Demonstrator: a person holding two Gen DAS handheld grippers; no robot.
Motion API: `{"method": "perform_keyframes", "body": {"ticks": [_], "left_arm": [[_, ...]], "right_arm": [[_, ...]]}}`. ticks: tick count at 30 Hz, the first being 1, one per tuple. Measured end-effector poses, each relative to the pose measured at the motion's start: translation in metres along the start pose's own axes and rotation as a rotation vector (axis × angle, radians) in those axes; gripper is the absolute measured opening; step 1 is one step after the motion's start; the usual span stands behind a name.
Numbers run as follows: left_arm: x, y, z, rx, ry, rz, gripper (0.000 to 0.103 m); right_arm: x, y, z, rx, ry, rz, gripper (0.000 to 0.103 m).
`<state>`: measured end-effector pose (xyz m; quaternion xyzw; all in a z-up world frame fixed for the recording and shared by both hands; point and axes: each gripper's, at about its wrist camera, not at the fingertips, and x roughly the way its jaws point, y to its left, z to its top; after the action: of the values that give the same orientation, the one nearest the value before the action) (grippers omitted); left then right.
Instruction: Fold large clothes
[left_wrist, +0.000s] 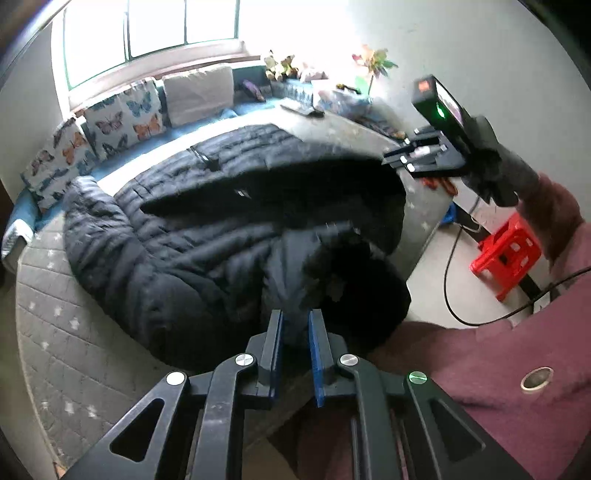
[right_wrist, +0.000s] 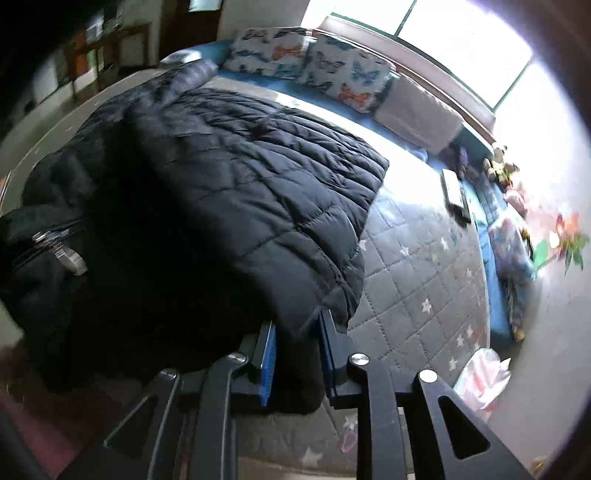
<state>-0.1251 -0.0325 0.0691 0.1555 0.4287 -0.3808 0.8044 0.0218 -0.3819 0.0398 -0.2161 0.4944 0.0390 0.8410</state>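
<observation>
Blue-padded right gripper (right_wrist: 295, 332) w/ puffy quilted black coat (right_wrist: 229, 177) hem.

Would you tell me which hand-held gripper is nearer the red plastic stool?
Right. The right hand-held gripper hangs above the red plastic stool's side of the bed; the left hand-held gripper is farther off.

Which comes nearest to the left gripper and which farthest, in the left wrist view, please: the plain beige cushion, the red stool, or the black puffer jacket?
From the left gripper:
1. Black puffer jacket, directly ahead on the bed, its near edge by the fingertips.
2. Red stool, on the floor to the right.
3. Plain beige cushion, far back under the window.
</observation>
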Motion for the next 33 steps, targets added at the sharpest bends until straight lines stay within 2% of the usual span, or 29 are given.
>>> {"method": "perform_keyframes", "body": {"ticks": [1,2,4,5,6,7,10,15,19,23,24,26,27,30,33], "left_arm": [[-0.011,0.001,-0.001,-0.003,-0.027,0.027,0.017],[-0.014,0.011,0.005,-0.009,-0.036,0.044,0.024],[-0.022,0.027,0.010,-0.047,-0.057,0.111,0.055],[-0.023,0.038,0.013,-0.071,-0.064,0.140,0.078],[-0.025,0.048,0.013,-0.100,-0.075,0.168,0.087],[-0.025,0.061,0.014,-0.137,-0.087,0.199,0.087],[-0.021,0.107,0.021,-0.243,-0.072,0.229,0.087],[0.006,0.199,0.033,-0.435,-0.042,0.297,0.087],[0.031,0.277,0.037,-0.571,-0.035,0.305,0.087],[0.060,0.336,0.051,-0.641,-0.035,0.330,0.087],[0.069,0.353,0.056,-0.660,-0.035,0.332,0.087],[0.083,0.378,0.065,-0.695,-0.038,0.319,0.087],[0.091,0.395,0.070,-0.718,-0.037,0.318,0.087],[0.114,0.436,0.081,-0.795,-0.030,0.302,0.087],[0.138,0.473,0.087,-0.870,-0.028,0.274,0.087]], "right_arm": [[-0.005,0.002,0.000,-0.014,-0.012,0.002,0.028],[-0.009,0.006,-0.001,-0.026,-0.026,0.010,0.032],[-0.018,0.015,0.002,-0.055,-0.075,0.018,0.056],[-0.020,0.021,0.003,-0.073,-0.099,0.018,0.060],[-0.021,0.029,0.010,-0.099,-0.121,0.019,0.064],[-0.019,0.036,0.017,-0.122,-0.133,0.028,0.065],[-0.006,0.063,0.036,-0.190,-0.154,0.057,0.065],[0.028,0.100,0.069,-0.283,-0.156,0.118,0.065],[0.053,0.127,0.093,-0.345,-0.153,0.112,0.065],[0.078,0.143,0.104,-0.406,-0.127,0.066,0.065],[0.082,0.145,0.105,-0.419,-0.123,0.041,0.063],[0.089,0.144,0.108,-0.420,-0.108,0.024,0.050],[0.091,0.142,0.109,-0.415,-0.101,0.022,0.036],[0.088,0.126,0.111,-0.378,-0.108,0.034,0.020],[0.077,0.103,0.119,-0.329,-0.143,0.007,0.015]]}}
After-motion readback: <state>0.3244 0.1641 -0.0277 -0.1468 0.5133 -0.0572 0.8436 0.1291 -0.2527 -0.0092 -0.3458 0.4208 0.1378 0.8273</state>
